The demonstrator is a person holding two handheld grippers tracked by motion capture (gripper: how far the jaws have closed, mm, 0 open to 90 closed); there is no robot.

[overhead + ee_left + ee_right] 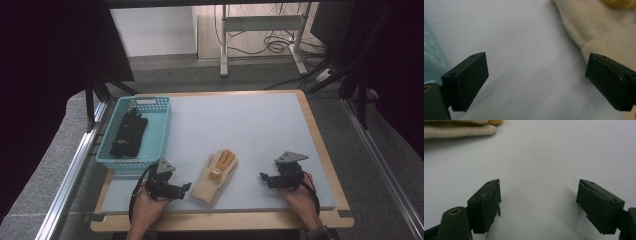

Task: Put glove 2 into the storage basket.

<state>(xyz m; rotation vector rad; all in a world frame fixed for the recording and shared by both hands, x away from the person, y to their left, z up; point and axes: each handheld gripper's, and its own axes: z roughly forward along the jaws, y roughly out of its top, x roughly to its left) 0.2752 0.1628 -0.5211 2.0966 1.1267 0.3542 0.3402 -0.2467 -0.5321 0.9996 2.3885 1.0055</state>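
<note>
So a beige work glove (215,173) with yellow-orange fingers is laid flat on the grey mat (250,130), between the two grippers, and a black glove (128,133) is already sat in the blue basket (116,156) at the left. The left gripper (186,187) is held just beside the glove's cuff, jaws spread wide with nothing between them; in the left gripper view the cuff fabric (599,32) is seen right by the far jaw. The right gripper (262,176) is parked a bit off to the other side, also wide open and empty. Probably the beige glove is meant for the basket too. The cuff edge should be pinched low against the mat, with both layers caught, so it isn't dragged or dropped halfway.
</note>
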